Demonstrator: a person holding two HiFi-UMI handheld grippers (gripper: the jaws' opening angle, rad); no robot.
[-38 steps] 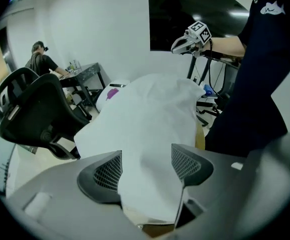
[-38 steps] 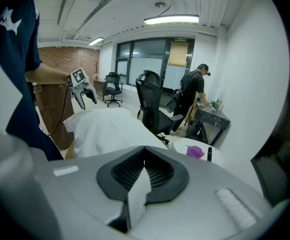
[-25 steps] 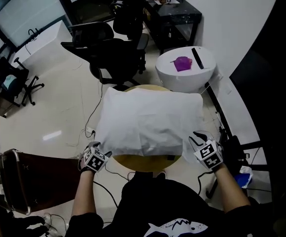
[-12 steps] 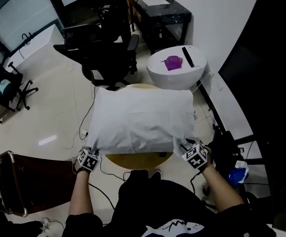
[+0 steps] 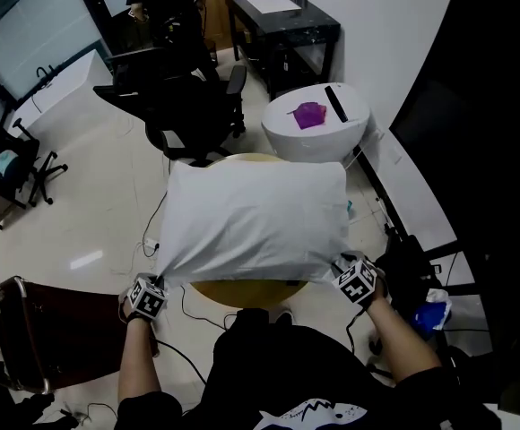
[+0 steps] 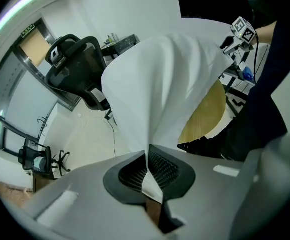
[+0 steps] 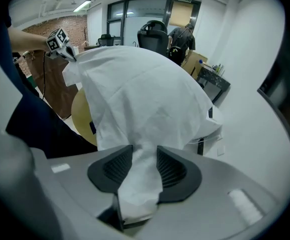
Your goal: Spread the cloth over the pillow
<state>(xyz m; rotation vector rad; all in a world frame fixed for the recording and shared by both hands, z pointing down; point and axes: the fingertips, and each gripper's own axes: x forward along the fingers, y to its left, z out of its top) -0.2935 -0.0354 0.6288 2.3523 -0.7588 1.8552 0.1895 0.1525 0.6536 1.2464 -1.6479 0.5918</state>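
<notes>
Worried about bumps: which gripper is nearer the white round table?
Right. The right gripper, jaws just opening with cloth between them, is on the same side as the table; the left gripper, shut on cloth, sits opposite.

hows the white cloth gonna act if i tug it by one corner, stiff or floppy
Likely floppy: the cloth collapses into a thin pleat where the left gripper is shut on its corner. Probably light, since it drapes in soft creases and overhangs the round table. A one-corner tug would probably skew it rather than move it flat.
</notes>
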